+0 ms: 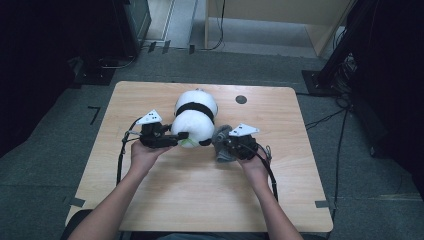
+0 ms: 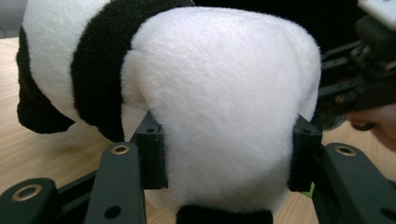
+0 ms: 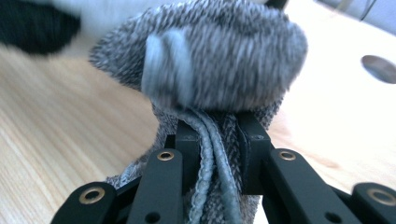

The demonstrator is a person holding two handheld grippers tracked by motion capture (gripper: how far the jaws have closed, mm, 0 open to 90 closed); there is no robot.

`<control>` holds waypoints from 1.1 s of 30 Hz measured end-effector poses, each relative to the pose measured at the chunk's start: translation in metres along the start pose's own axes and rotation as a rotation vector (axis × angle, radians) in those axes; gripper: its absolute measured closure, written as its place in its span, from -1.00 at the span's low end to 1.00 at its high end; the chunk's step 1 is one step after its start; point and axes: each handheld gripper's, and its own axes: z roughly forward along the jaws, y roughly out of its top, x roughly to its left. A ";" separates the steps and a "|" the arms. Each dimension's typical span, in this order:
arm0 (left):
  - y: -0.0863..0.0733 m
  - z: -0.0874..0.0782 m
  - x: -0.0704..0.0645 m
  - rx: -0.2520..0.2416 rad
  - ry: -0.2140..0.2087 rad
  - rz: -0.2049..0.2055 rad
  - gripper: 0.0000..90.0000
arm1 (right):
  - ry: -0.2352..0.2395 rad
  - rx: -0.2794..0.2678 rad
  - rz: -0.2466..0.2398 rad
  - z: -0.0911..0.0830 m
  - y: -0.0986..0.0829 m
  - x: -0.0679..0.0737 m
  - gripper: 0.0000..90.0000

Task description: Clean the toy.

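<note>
A light wooden table stood on grey carpet in a dim room, with dark equipment stands off to either side and a pale wooden panel beyond its far edge. A small dark round hole sat in the tabletop just beyond and to the right of the plush panda, which lay near the middle of the table.

The left gripper was at the panda's near left side. Its fingers were spread wide and pressed into the plush from both sides, clamping a rounded white part of the toy; the fur bulged out between them. The right gripper was just to the right of the panda. Its fingers were drawn nearly together, pinching a bunched fold of grey knitted cloth, whose ribbed hem ran down between them.

The panda was white and fluffy with a broad black band around its body and black limbs, one of them resting on the table. The grey cloth was heathered knit, puffed into a rounded lump above the fingers and touching the panda's near right side.
</note>
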 end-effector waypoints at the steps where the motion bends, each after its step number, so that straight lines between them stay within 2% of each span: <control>1: 0.000 0.000 0.000 0.001 0.000 -0.003 0.03 | -0.004 -0.014 0.000 -0.003 0.001 -0.002 0.67; 3: -0.001 0.001 0.000 0.006 0.006 0.003 0.03 | -0.013 -0.053 0.019 -0.013 0.007 -0.004 0.67; 7: -0.003 0.005 0.000 0.026 0.014 0.011 0.03 | 0.002 -0.124 0.047 -0.030 0.018 -0.010 0.66; 9: -0.003 0.008 -0.001 0.031 0.012 0.012 0.03 | 0.007 -0.150 0.036 -0.036 0.024 -0.008 0.66; 19: -0.005 0.013 -0.004 0.042 0.014 0.028 0.02 | 0.095 -0.228 -0.033 -0.057 0.051 0.028 0.66; 22: -0.006 0.014 -0.005 0.041 0.016 0.026 0.02 | 0.142 -0.260 -0.045 -0.063 0.057 0.039 0.66; 24: -0.006 0.014 -0.006 0.039 0.018 0.025 0.02 | 0.197 -0.286 -0.035 -0.065 0.060 0.045 0.66; 27: -0.005 0.014 -0.008 0.024 0.018 0.027 0.02 | 0.237 -0.292 -0.040 -0.063 0.061 0.052 0.66; 30: -0.002 0.011 -0.013 0.000 0.006 0.045 0.03 | 0.216 -0.253 -0.055 -0.051 0.056 0.055 0.65; 32: -0.001 0.010 -0.017 -0.002 0.016 0.064 0.03 | 0.184 -0.229 -0.073 -0.042 0.050 0.055 0.65; 33: -0.001 0.010 -0.019 0.003 0.029 0.075 0.04 | 0.183 -0.229 -0.078 -0.040 0.048 0.055 0.65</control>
